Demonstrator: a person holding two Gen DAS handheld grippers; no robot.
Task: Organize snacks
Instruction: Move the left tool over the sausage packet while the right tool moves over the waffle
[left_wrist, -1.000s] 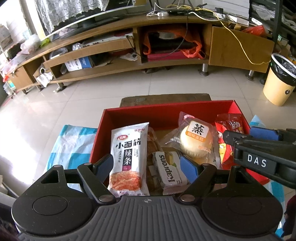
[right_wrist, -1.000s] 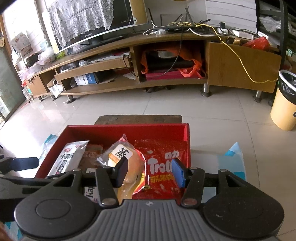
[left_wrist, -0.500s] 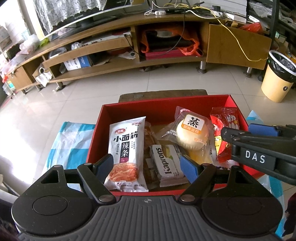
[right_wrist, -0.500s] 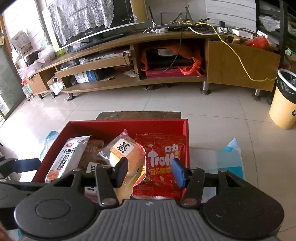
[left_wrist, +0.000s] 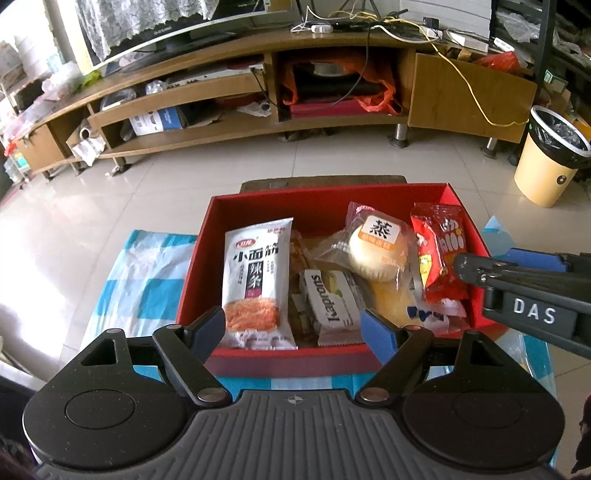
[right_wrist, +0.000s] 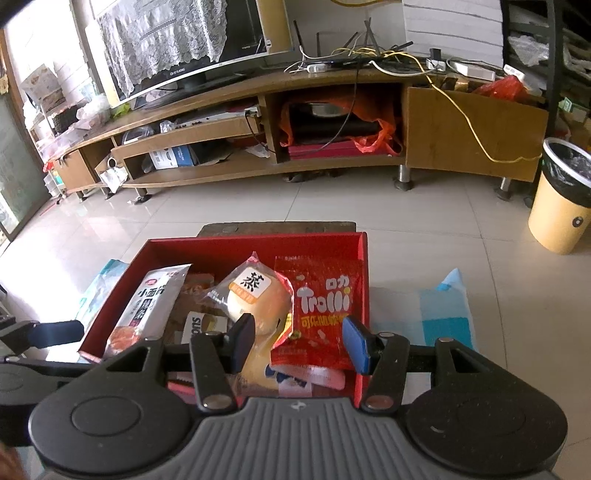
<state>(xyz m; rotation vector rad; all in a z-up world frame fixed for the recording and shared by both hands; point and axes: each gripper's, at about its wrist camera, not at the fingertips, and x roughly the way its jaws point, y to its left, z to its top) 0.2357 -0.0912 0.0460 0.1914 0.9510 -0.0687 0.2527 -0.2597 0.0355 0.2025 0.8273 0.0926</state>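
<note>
Both tools have drawn back from the red box since the earlier frames – its near wall now shows in full in the left wrist view, where before the tool covered it, and the snacks sit further up the picture. The left tool hangs over the near wall with its jaws wide and nothing between them. The right tool hovers over the box's right end, jaws narrower but plainly apart, gripping nothing.

The snacks all lie inside the box, which rests on a blue-and-white checked cloth: a white noodle-snack bag at the left, a wafer pack beside it, a wrapped bun in the middle and a red gummy bag against the right wall.

With nothing left out on the cloth, the sorting looks close to done – this reads as the pull-away after a drop. Any next move would be only a tidy-up, such as nudging a leaning packet flat
</note>
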